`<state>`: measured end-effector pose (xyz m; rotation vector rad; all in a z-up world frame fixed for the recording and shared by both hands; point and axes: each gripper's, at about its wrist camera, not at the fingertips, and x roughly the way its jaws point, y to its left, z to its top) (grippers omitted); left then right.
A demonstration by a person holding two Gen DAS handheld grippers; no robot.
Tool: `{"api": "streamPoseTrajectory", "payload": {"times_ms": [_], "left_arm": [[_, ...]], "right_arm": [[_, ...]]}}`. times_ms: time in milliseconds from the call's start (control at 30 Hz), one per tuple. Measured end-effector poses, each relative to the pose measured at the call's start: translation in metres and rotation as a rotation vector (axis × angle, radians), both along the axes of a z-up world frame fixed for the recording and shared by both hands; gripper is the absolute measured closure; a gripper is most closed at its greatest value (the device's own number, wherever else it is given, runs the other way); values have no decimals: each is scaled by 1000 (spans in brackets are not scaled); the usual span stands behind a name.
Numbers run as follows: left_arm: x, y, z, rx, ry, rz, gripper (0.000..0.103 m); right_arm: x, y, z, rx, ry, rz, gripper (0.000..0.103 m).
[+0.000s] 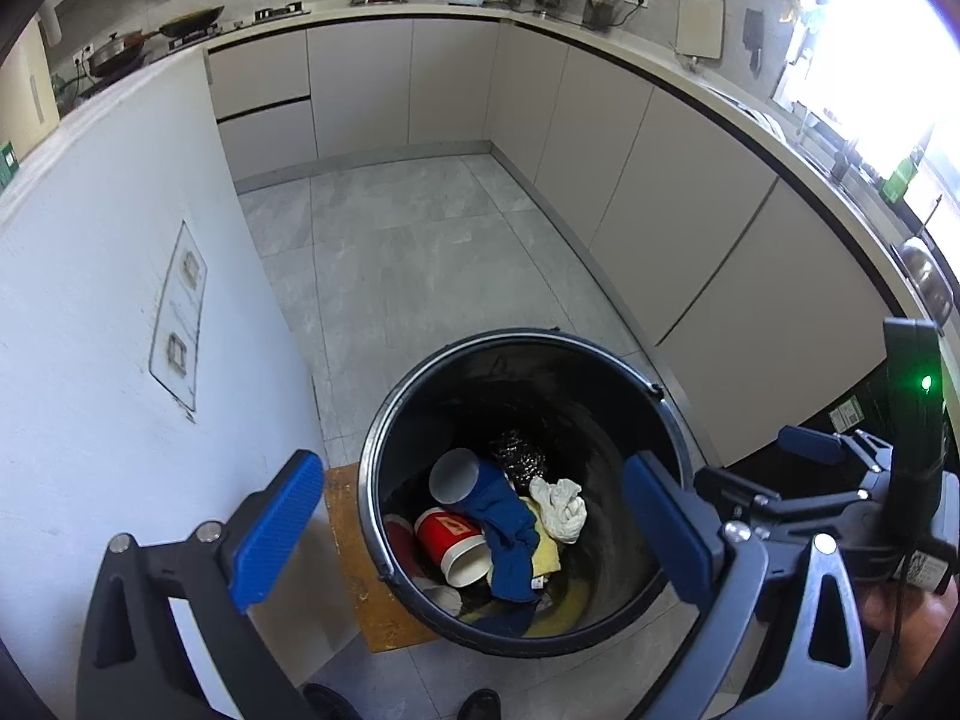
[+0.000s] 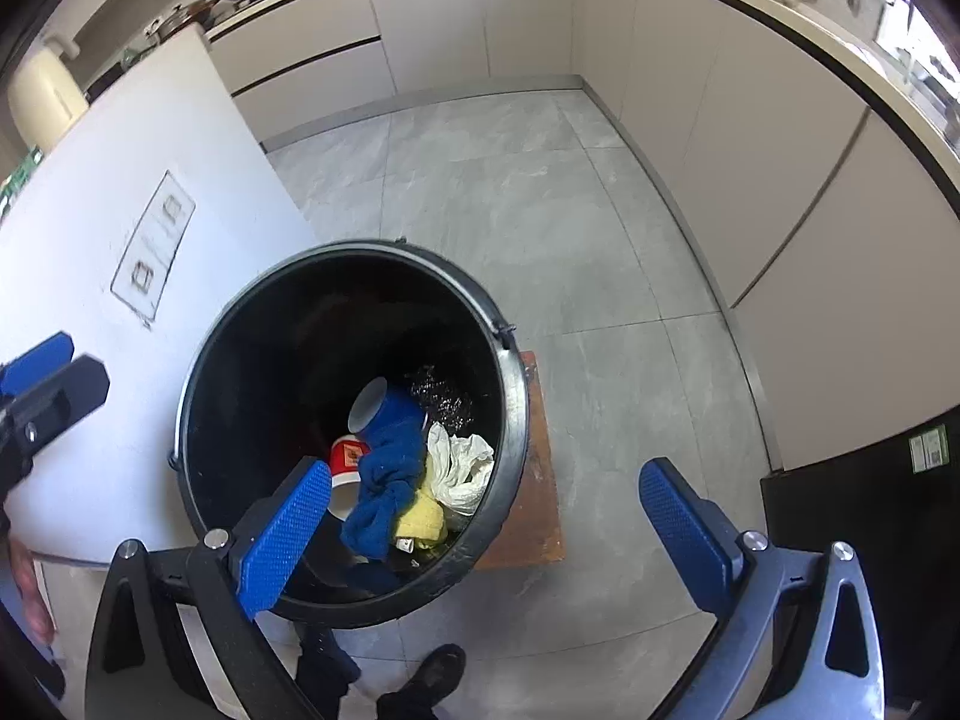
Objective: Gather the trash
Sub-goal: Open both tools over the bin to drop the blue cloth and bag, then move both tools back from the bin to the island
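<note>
A black round trash bin (image 1: 540,384) stands on the floor below both grippers. Inside lie a blue cup (image 1: 456,474), a red paper cup (image 1: 450,540), a blue cloth (image 1: 510,540), a crumpled white tissue (image 1: 561,507), a yellow cloth (image 1: 546,558) and a steel scourer (image 1: 519,456). My left gripper (image 1: 474,463) hangs open over the bin's mouth, nothing between its blue pads. In the right wrist view the bin (image 2: 258,360) sits lower left. My right gripper (image 2: 486,469) is open and empty above its right rim, over the tissue (image 2: 462,471) and blue cloth (image 2: 384,480).
A wooden board (image 2: 534,480) lies under the bin. A white cabinet side (image 1: 120,330) stands close on the left, beige base cabinets (image 1: 690,210) run along the right, and a black unit (image 2: 870,528) is at the lower right. The person's shoes (image 2: 432,672) are just below the bin.
</note>
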<state>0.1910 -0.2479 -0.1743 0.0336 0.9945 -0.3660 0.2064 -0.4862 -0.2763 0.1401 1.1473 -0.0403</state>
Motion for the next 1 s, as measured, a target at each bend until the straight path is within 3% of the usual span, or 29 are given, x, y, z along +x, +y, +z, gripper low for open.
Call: {"api": "streamPoseTrajectory", "payload": {"times_ms": [400,567,833,1000], "left_arm": [[-8,21,46,-29,-86,32,1],[-15,34,63,4,-139,66,1],[-21,70,91,-4,-212,145,1],[-19,102,97,47,-210,191,0]], "right_arm": [[-15,-3,57,-15,-78,-102,0],[-19,1,83,-31,-125,-132,0],[-9,34,114,-5,-139,-64,0],[0,66,136,22,-186,23,0]]}}
